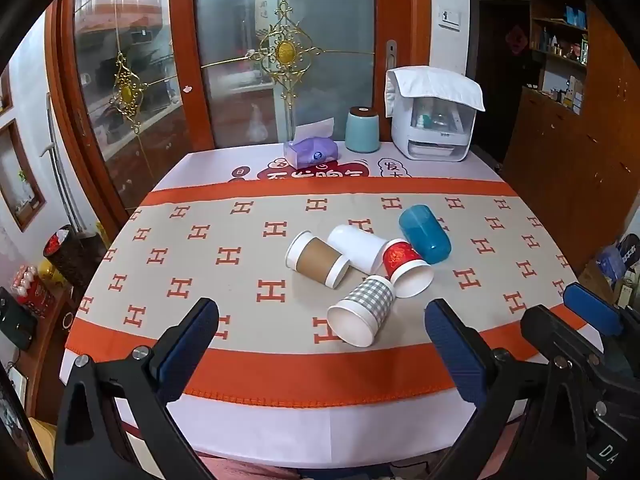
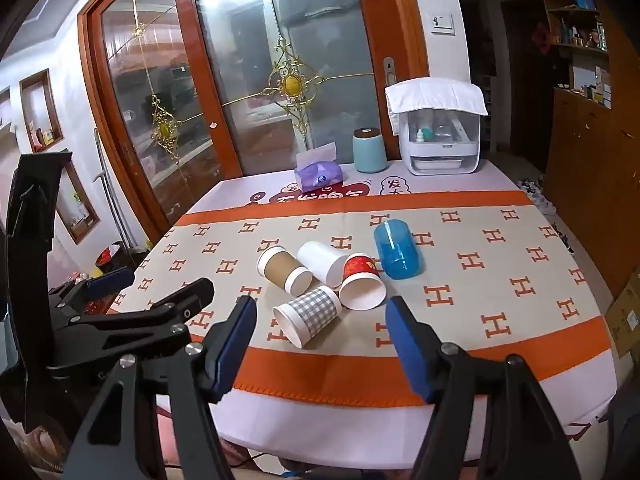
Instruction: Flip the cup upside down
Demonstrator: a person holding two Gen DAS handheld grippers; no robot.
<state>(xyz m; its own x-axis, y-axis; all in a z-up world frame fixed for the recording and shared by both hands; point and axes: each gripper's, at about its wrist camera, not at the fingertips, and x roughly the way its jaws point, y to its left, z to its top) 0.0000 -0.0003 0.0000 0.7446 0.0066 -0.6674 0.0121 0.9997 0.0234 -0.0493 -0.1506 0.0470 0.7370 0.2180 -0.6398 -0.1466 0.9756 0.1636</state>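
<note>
Five cups lie on their sides in a cluster near the middle of the desk point(image 1: 240, 412), on the cloth with the H pattern point(image 1: 192, 256). The brown-sleeved paper cup point(image 1: 318, 260) lies on the left of the cluster, touching the white cup point(image 1: 358, 248) beside it. The red paper cup point(image 1: 406, 266) lies between the white cup and the blue plastic cup point(image 1: 424, 234). The grey checked cup point(image 1: 364, 310) lies nearest the front edge, mouth toward that edge.

The left gripper point(image 1: 320, 344) and the right gripper point(image 2: 322, 344) hover at the front edge, jaws spread wide and holding nothing.

Along the far edge stand a purple tissue pack point(image 1: 312, 152), a pale teal canister point(image 1: 362, 130) and a white appliance point(image 1: 436, 120) draped with a towel.
</note>
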